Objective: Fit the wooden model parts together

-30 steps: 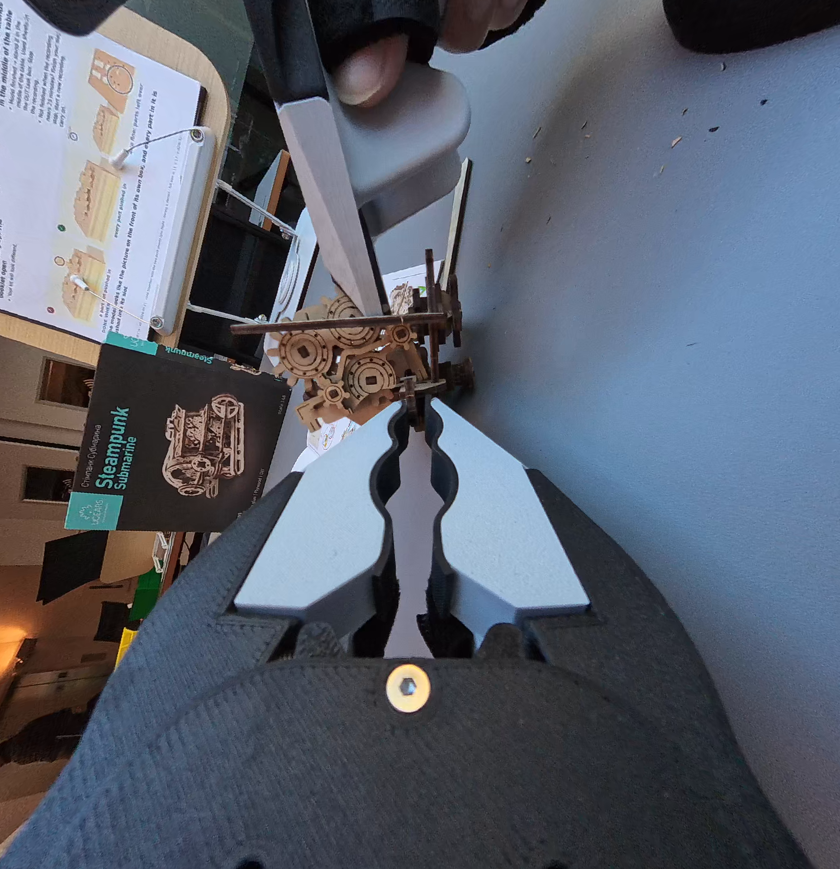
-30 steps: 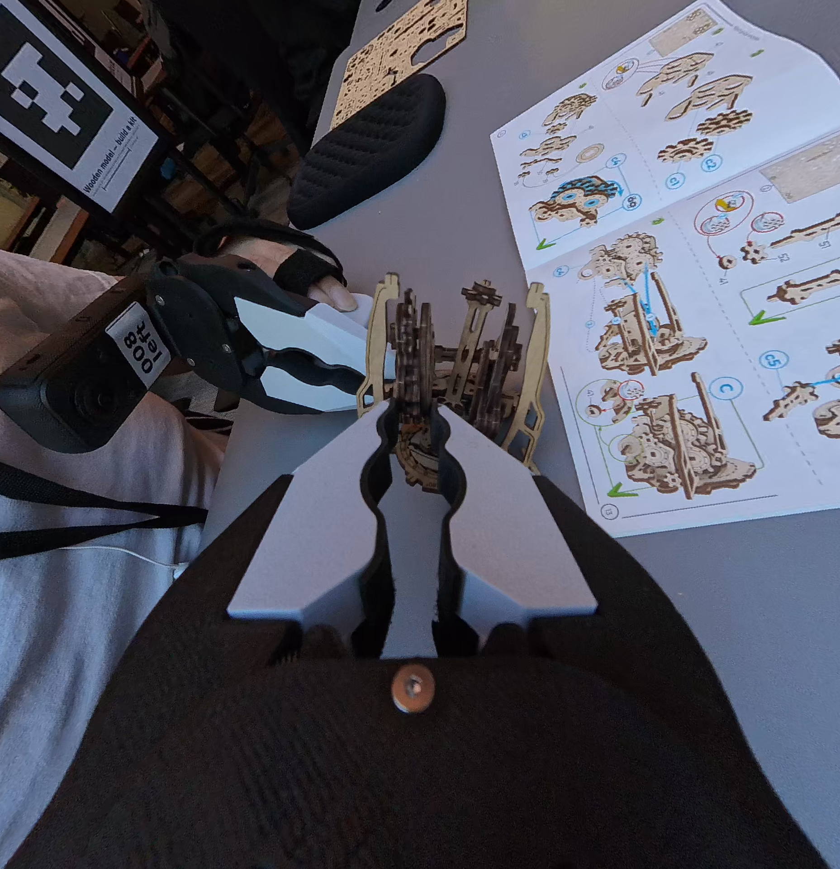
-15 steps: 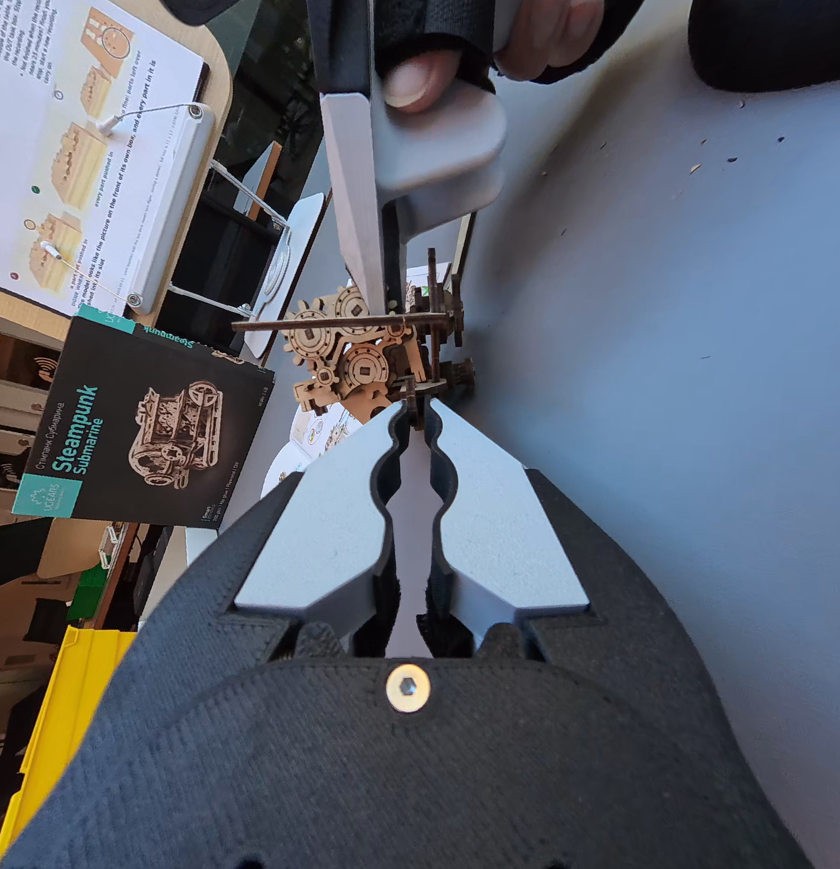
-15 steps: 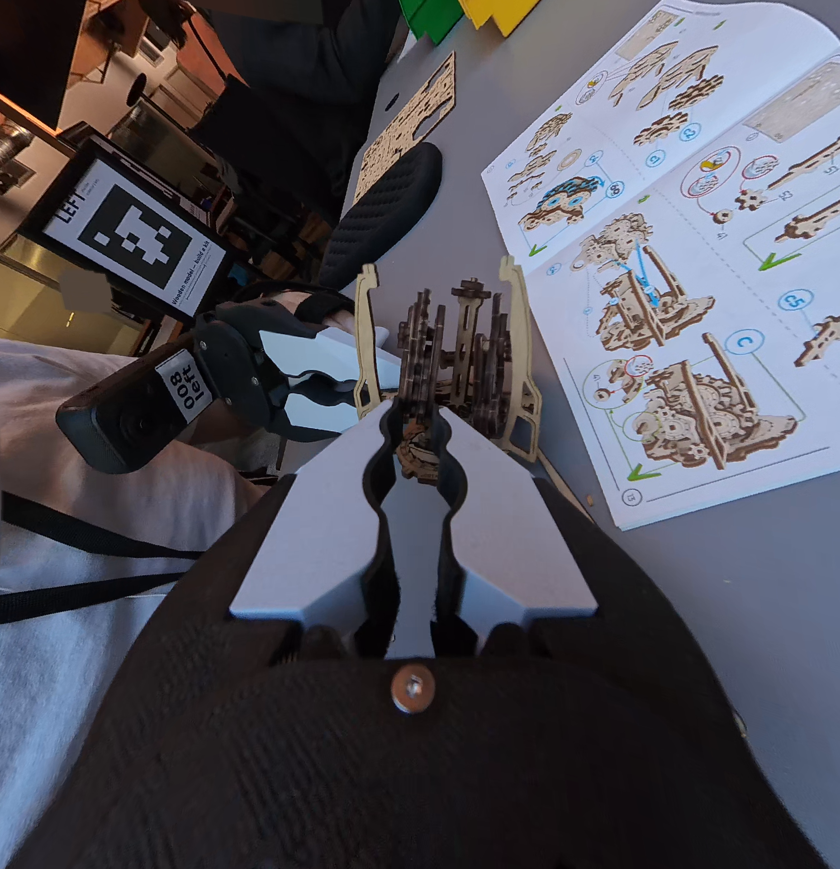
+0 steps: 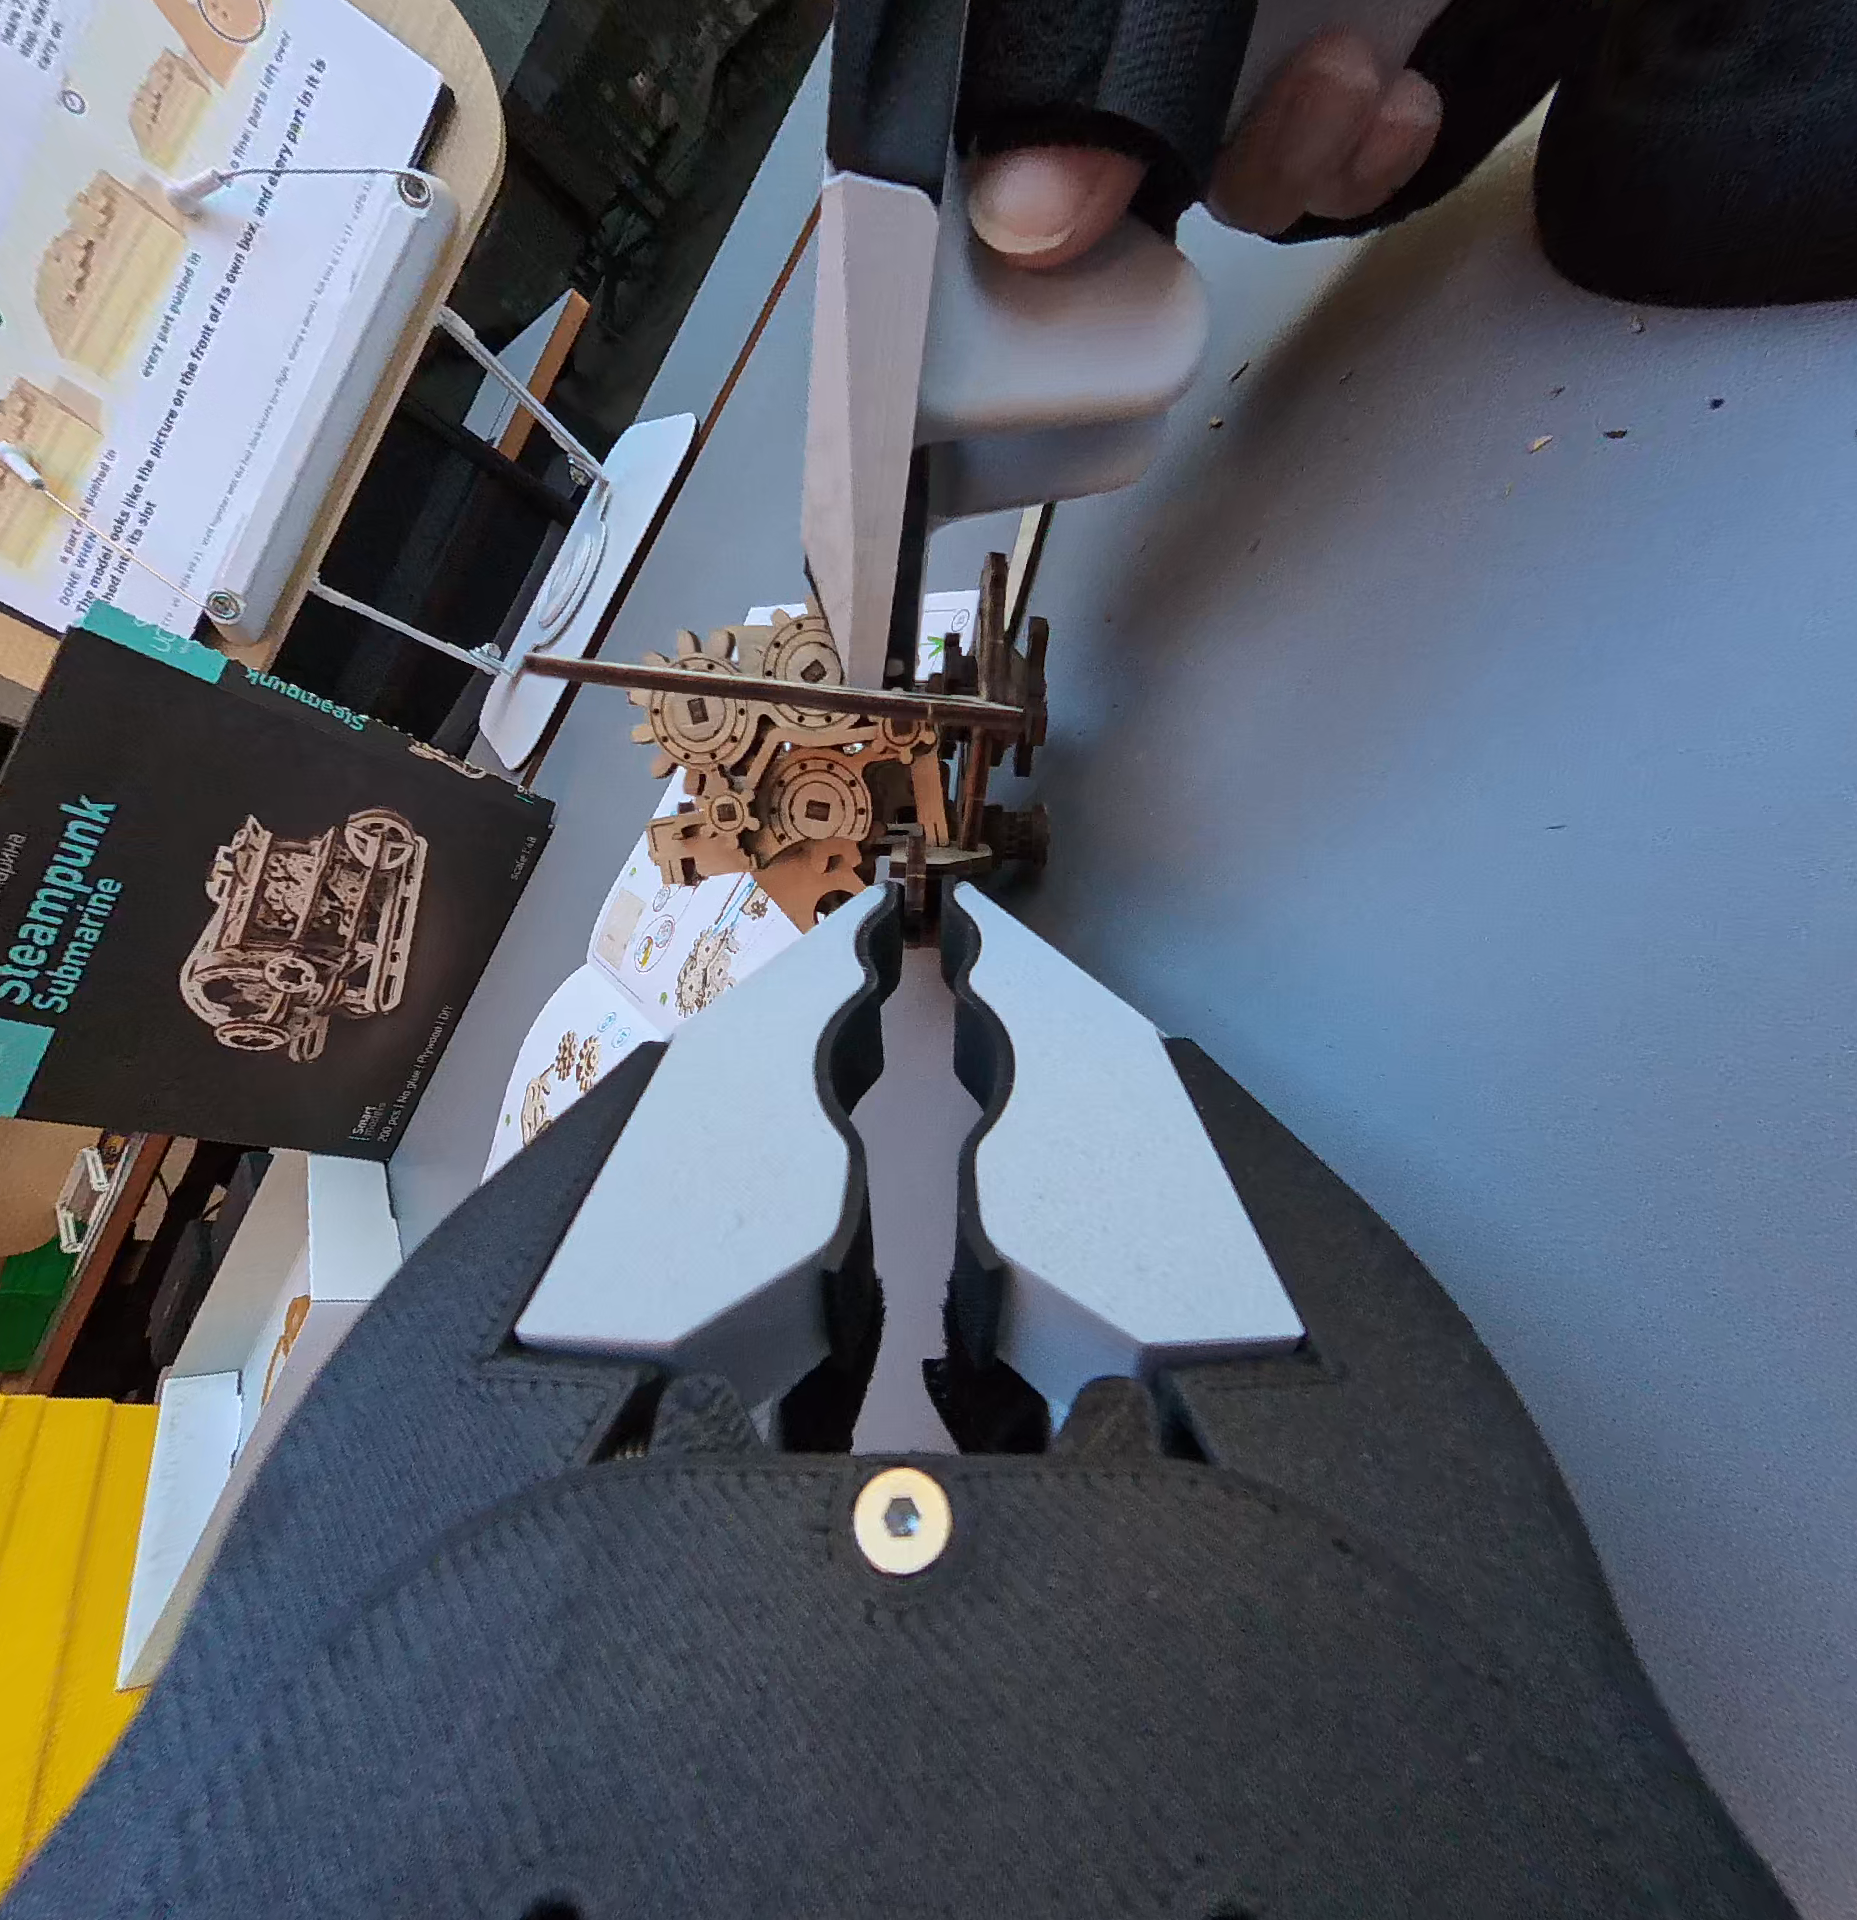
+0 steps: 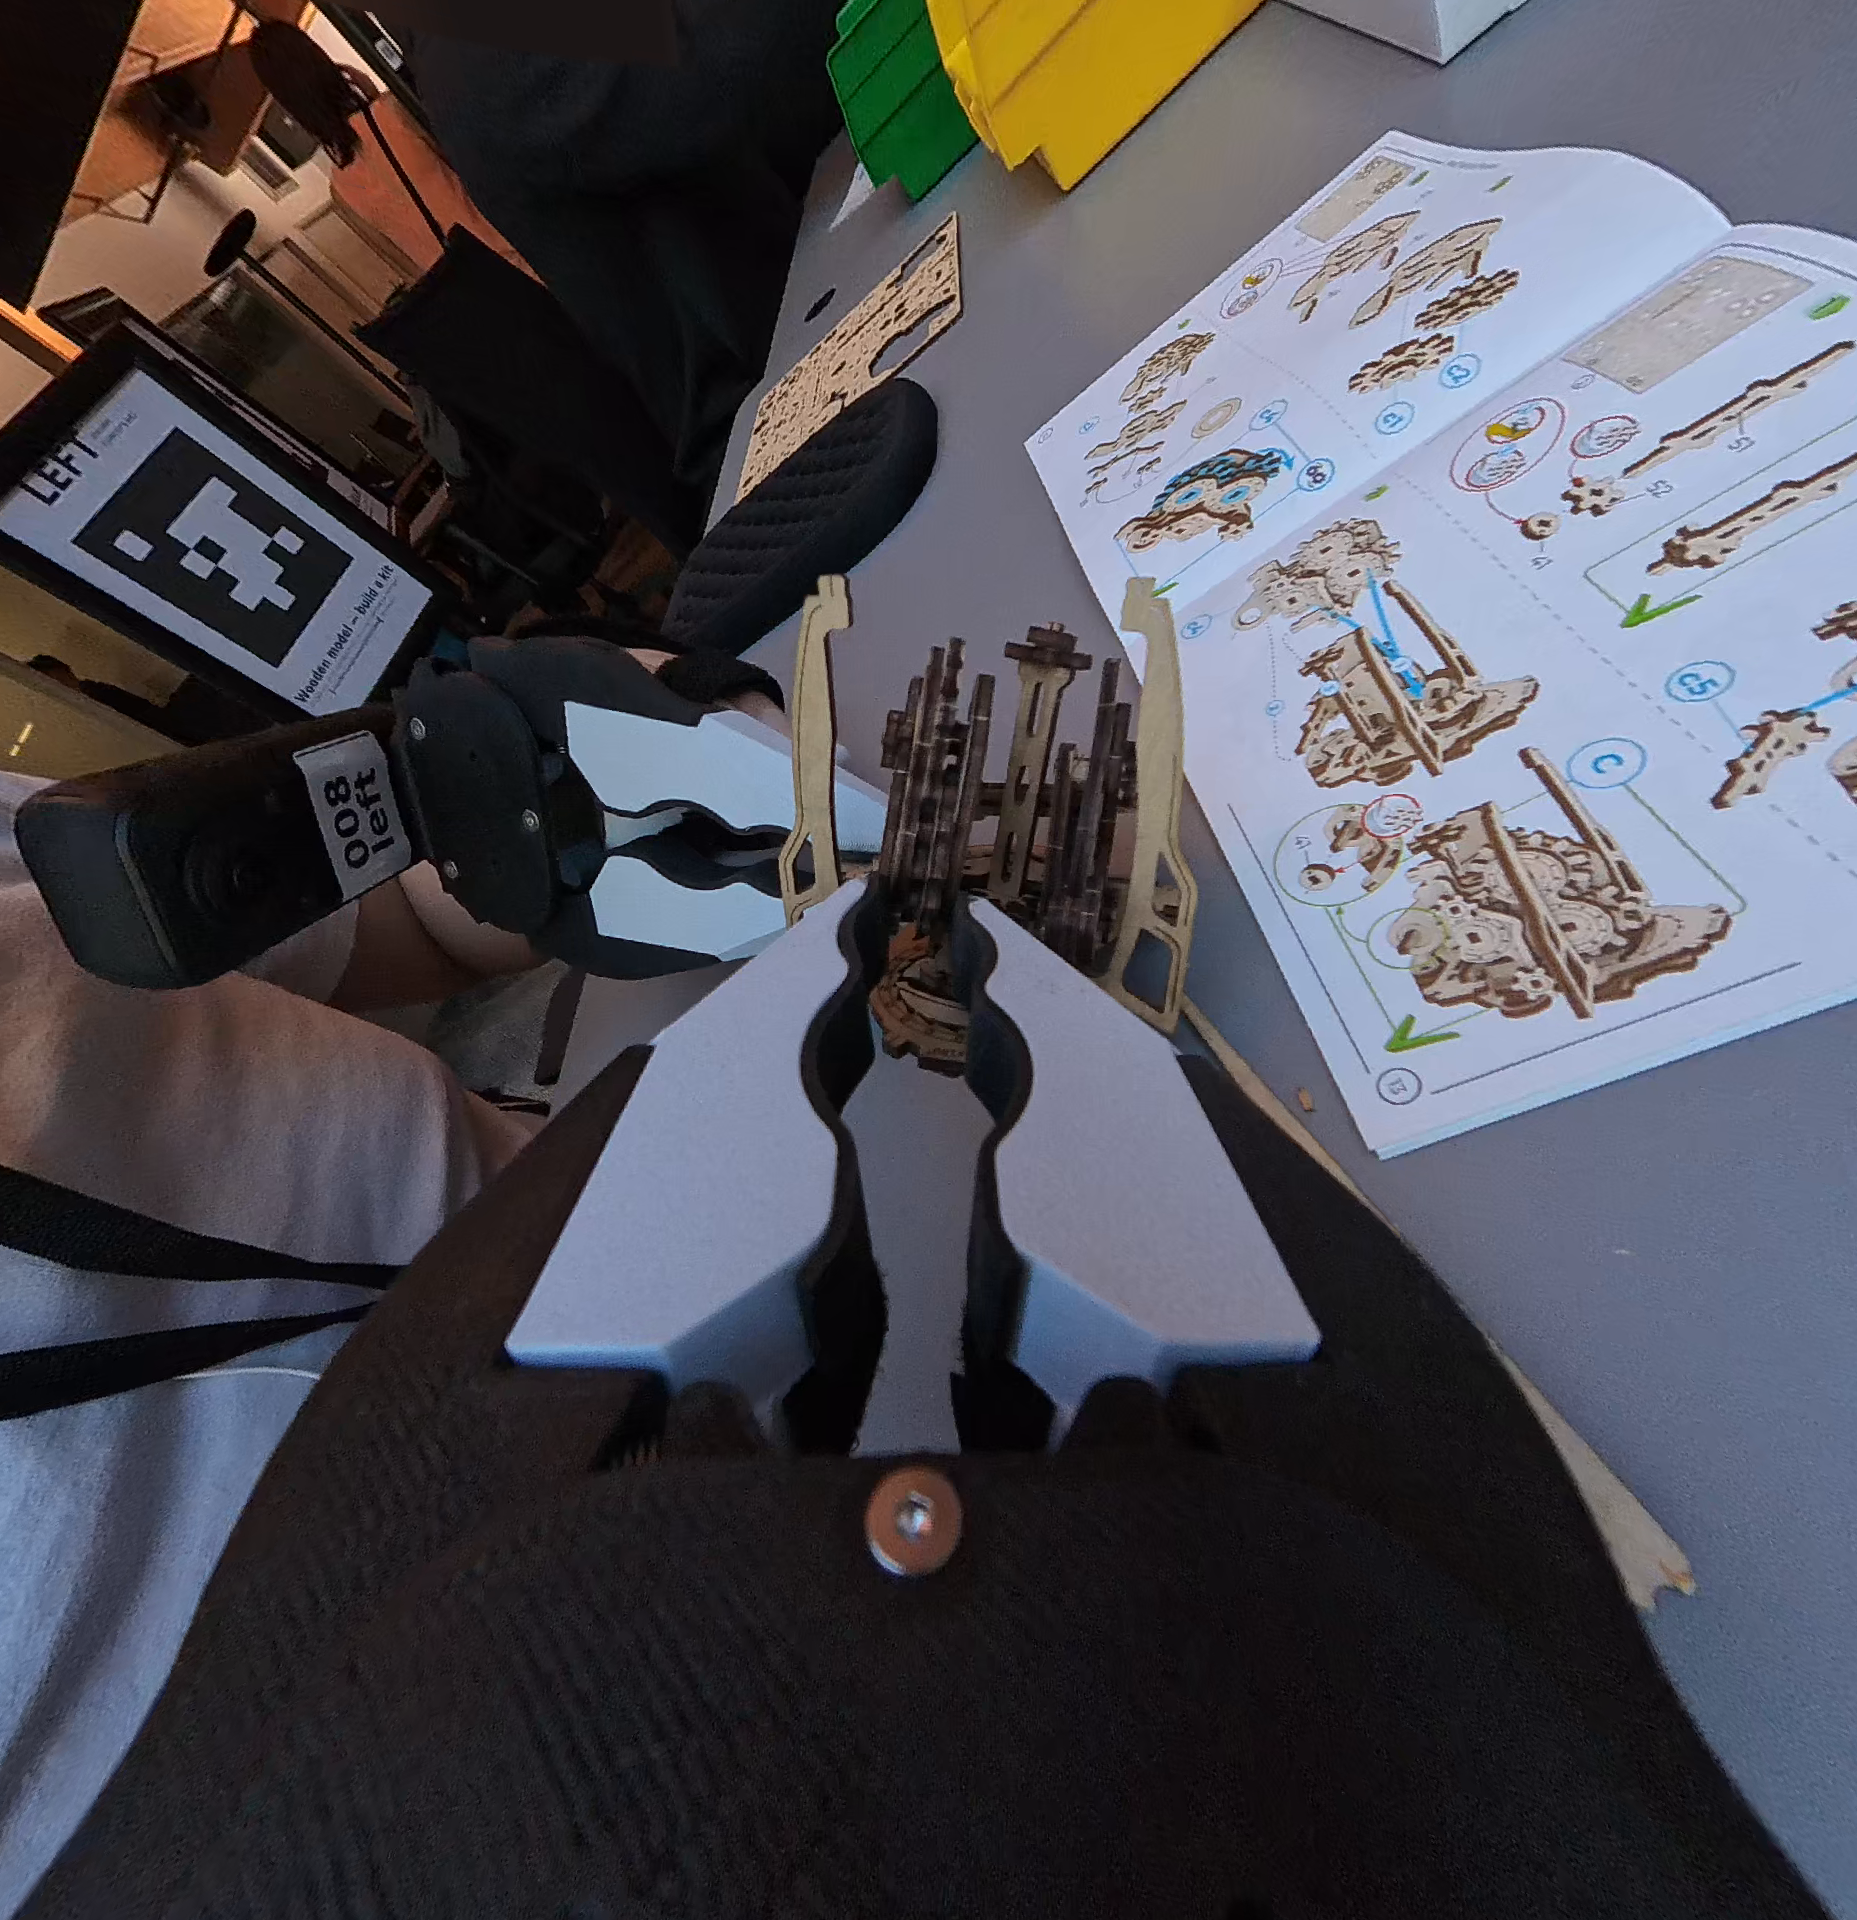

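Wooden gear model [image 6: 991, 790], a laser-cut cluster of cogs between two pale upright side plates, is sitting on the grey counter [image 6: 1526, 1299] just at 9 o'clock of the open white instruction booklet [image 6: 1506, 582]. Left gripper [image 5: 916, 904] is pinching a small tab at the model's edge with its grey fingers [image 5: 737, 1122] nearly together. Right gripper [image 6: 911, 914] is pinching the cog stack from 6 o'clock, fingers [image 6: 1111, 1195] narrowly spread around it.
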Tool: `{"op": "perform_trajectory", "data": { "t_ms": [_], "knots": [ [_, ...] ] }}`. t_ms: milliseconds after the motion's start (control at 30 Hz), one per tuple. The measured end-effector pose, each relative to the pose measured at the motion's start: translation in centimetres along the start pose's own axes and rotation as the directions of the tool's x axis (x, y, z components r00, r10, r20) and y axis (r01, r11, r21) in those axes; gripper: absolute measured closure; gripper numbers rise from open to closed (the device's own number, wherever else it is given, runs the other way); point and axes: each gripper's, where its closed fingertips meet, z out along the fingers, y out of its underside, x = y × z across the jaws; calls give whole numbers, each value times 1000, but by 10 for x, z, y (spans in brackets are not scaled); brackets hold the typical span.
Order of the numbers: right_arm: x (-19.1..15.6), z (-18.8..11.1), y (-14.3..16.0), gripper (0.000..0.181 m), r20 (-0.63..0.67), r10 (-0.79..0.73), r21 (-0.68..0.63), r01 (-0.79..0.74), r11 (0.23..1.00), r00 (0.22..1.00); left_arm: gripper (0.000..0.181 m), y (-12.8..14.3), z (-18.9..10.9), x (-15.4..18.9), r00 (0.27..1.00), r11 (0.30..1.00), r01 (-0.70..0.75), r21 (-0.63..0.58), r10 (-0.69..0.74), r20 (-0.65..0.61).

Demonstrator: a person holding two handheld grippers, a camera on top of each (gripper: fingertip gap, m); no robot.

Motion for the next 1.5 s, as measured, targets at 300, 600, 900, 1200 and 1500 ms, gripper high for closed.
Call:
{"op": "perform_trajectory", "data": {
  "t_ms": [300, 600, 900, 1200, 1500],
  "knots": [
    [0, 1, 0, 171, -21, -30, -15, 30, 999, 999, 177, 0, 0, 0, 999, 999, 33, 8, -32, -15],
    [-1, 4, 1, 171, -83, -115, -14, 115, 993, 990, 175, 5, 0, 2, 1000, 1000, -15, -7, 15, -3],
    [-3, 5, 2, 171, -67, -128, -13, 127, 992, 990, 175, 6, -1, 3, 994, 994, -99, -40, 100, 41],
    [-5, 7, 3, 171, -57, -154, -23, 153, 988, 986, 173, 7, -4, 4, 990, 990, -132, -56, 135, 45],
    [-5, 8, 4, 171, -35, -130, -23, 129, 991, 991, 157, 6, -8, 6, 992, 992, -121, -44, 123, 34]
  ]
}}
